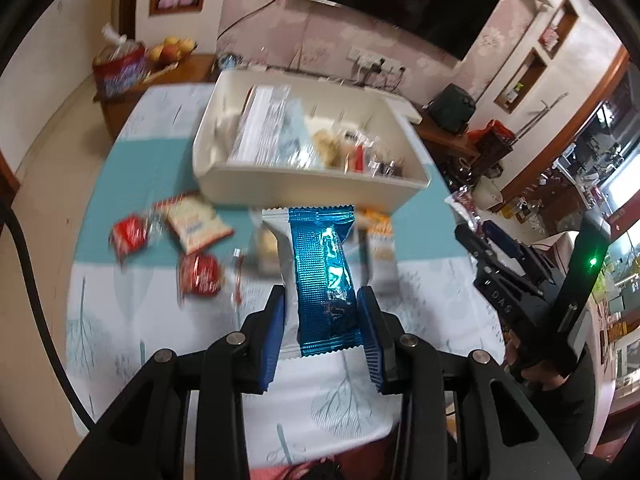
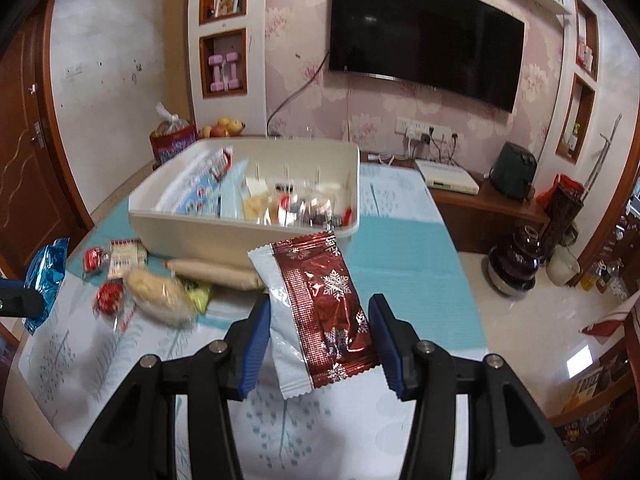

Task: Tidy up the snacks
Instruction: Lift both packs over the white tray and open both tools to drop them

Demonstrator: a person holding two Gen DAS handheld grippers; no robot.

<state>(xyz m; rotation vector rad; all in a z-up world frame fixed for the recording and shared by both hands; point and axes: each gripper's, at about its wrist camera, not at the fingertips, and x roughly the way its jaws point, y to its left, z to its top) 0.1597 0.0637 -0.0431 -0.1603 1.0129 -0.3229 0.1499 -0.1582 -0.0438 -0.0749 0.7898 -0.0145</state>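
Observation:
My left gripper (image 1: 322, 300) is shut on a blue and white foil snack packet (image 1: 324, 276), held above the table in front of a cream bin (image 1: 304, 192) that holds several snacks. In the right wrist view my right gripper (image 2: 318, 310) is shut on a red and white foil packet with snowflakes (image 2: 320, 312), also lifted in front of the cream bin (image 2: 240, 226). The blue packet (image 2: 46, 280) shows at that view's left edge. The right gripper's body (image 1: 504, 276) appears at the right of the left wrist view.
Loose snacks lie on the teal and white tablecloth (image 1: 168, 312): two red wrapped sweets (image 1: 200, 274), a white cracker pack (image 1: 196, 222), a pale bun in clear wrap (image 2: 160, 296), a long beige roll (image 2: 216, 272). Floor drops off at the table's right edge (image 2: 468, 292).

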